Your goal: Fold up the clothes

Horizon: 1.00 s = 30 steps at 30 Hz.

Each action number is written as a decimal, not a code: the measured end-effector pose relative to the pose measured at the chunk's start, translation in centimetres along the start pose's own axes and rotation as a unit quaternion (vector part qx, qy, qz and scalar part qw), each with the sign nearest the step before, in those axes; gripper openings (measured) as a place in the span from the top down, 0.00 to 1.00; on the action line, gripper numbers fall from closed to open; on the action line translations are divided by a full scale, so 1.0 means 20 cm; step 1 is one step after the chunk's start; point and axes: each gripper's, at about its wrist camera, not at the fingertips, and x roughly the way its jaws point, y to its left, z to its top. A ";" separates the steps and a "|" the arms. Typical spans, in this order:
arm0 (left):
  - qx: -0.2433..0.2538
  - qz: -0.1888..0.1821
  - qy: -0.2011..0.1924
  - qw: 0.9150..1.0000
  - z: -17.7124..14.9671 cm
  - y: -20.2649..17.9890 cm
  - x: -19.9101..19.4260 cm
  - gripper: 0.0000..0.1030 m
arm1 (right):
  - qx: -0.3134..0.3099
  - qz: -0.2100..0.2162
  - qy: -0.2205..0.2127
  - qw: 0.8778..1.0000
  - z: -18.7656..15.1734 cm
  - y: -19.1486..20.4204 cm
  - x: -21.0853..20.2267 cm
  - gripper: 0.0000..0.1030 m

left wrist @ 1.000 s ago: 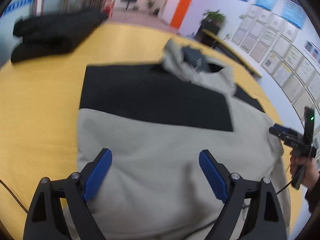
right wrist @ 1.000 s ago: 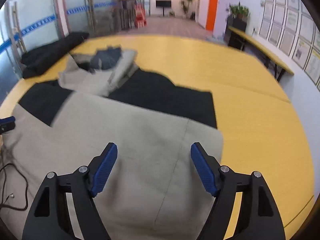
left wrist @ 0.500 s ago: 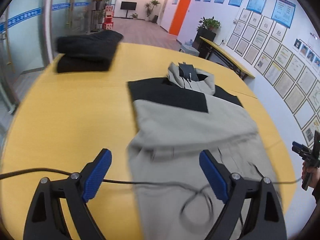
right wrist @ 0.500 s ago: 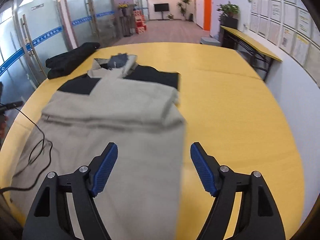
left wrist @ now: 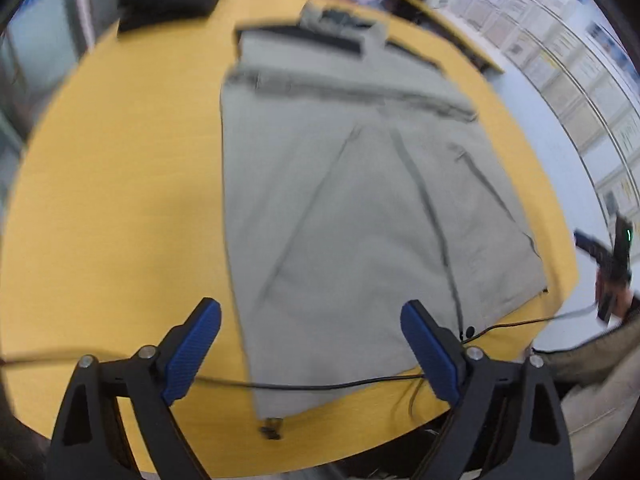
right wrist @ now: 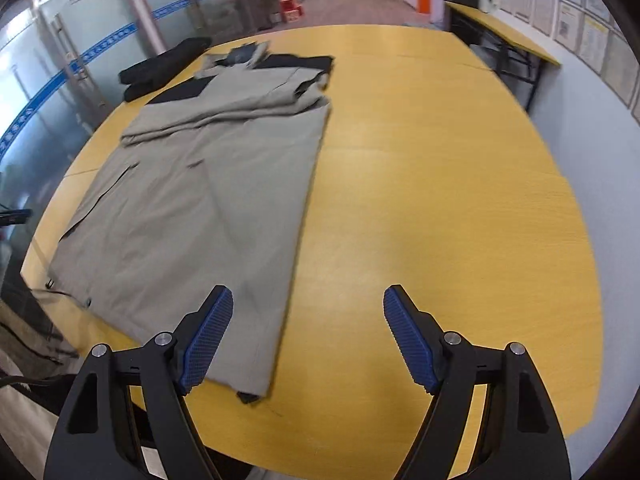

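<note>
A grey-beige jacket (left wrist: pixel 352 184) with black shoulder panels lies flat on the yellow table (left wrist: pixel 120 200), sleeves folded across its upper part, hem toward me. It also shows in the right wrist view (right wrist: pixel 200 184). My left gripper (left wrist: pixel 310 344) is open and empty above the jacket's hem. My right gripper (right wrist: pixel 308 336) is open and empty above the near table edge, beside the jacket's right hem corner. The right gripper also shows at the far right of the left wrist view (left wrist: pixel 600 252).
A folded black garment (right wrist: pixel 160 68) lies at the table's far left; it also shows in the left wrist view (left wrist: pixel 168 4). A thin black cable (left wrist: pixel 320 386) crosses the jacket hem. A second table (right wrist: pixel 504 36) stands by the right wall.
Both grippers have pulled back toward the near table edge, away from the collar. The whole jacket now shows, with the hem close below the fingers. Both stay open.
</note>
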 end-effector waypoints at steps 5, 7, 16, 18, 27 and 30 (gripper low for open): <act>-0.053 0.009 0.031 0.998 -0.12 0.09 0.21 0.12 | -0.012 0.034 0.021 0.999 -0.14 0.07 0.20 0.24; -0.054 0.027 0.037 0.997 -0.15 0.11 0.25 0.12 | -0.017 0.040 0.028 0.999 -0.17 0.09 0.26 0.24; -0.074 0.006 0.039 0.996 -0.21 0.15 0.28 0.10 | -0.024 0.049 0.053 0.997 -0.26 0.18 0.38 0.24; -0.074 -0.003 0.045 0.996 -0.21 0.16 0.28 0.10 | -0.019 0.049 0.060 0.997 -0.26 0.19 0.40 0.24; -0.151 -0.076 0.058 0.984 -0.23 0.27 0.24 0.23 | 0.011 0.054 0.067 0.996 -0.21 0.20 0.45 0.47; -0.144 -0.051 0.078 0.985 -0.23 0.30 0.25 0.84 | 0.045 0.057 0.082 0.994 -0.19 0.13 0.46 0.87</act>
